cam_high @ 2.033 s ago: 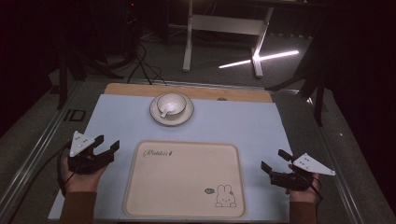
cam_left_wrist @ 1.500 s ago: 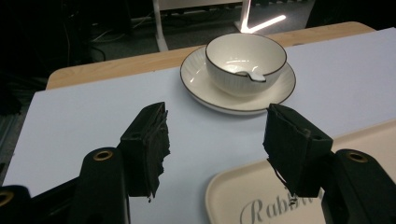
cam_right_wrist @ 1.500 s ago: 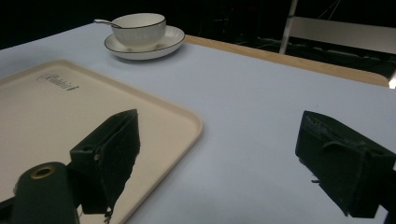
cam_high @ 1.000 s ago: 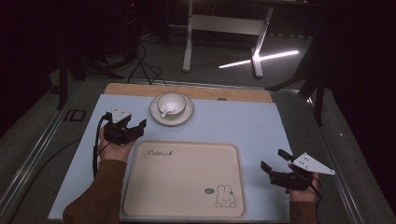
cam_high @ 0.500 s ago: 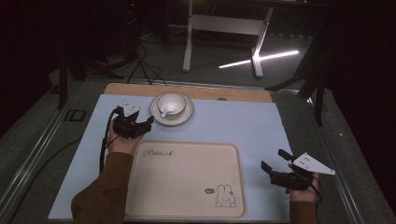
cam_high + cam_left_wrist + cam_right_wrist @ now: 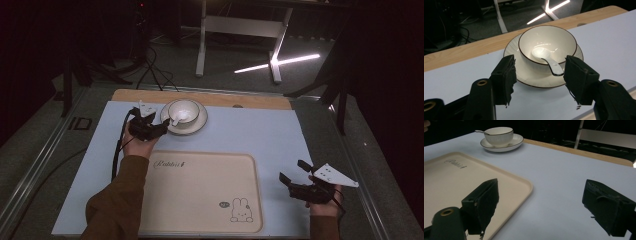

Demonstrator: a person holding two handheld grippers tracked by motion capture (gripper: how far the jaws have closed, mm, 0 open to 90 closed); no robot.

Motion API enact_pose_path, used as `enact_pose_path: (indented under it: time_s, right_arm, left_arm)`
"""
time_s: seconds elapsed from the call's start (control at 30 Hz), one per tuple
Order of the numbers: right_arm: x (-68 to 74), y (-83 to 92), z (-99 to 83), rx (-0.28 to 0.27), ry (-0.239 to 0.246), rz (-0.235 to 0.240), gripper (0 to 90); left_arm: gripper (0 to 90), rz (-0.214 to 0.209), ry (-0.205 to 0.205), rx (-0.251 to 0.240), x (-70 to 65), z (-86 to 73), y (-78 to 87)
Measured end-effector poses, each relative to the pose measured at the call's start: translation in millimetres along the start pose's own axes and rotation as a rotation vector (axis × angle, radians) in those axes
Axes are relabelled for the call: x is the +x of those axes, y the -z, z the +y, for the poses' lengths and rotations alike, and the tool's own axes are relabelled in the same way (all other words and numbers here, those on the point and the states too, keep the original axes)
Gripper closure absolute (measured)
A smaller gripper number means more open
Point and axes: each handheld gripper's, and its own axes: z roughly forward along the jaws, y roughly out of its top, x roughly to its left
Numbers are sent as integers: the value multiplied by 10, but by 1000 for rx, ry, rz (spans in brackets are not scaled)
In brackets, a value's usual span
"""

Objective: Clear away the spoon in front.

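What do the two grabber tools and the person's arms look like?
Both are black. The left tool trails a black cable and has a pale plate on top. The right tool carries a grey three-cornered plate with tiny holes. Their jaws are blocky with ragged black pads. A brown sleeve covers the left arm.

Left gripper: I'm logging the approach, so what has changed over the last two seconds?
The left gripper moved from the table's near left, beside the tray, up to the saucer. Its jaws have just been closing a little, straddling the saucer's near edge without touching. Bowl, spoon, tray and open right gripper stayed put.
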Motion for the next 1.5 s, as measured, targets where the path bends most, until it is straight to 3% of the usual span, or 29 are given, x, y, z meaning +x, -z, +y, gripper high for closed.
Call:
enact_pose_path:
  time_s: [0.27,0.5,0.77,0.93,1.0,1.17,1.5]
  right_arm:
    - [-2,2,0,-2,0,0,136]
    - [-5,2,0,-2,-1,0,136]
    - [-10,5,0,-2,-2,2,136]
    - [-9,-1,0,1,-2,2,136]
    - [-12,3,0,-1,-4,1,136]
    - [-12,0,-1,1,-4,2,136]
    - [-8,-5,-3,7,-1,2,136]
  left_arm:
    - [469,-9,11,19,-41,-1,-183]
    - [526,-29,-4,36,-109,-8,-281]
    - [528,-21,-22,58,-179,-22,-412]
    - [532,-18,7,73,-153,-41,-483]
    - [556,-26,8,76,-144,-47,-494]
    - [716,-36,19,79,-118,-50,-506]
    - [689,-42,27,102,-111,-76,-598]
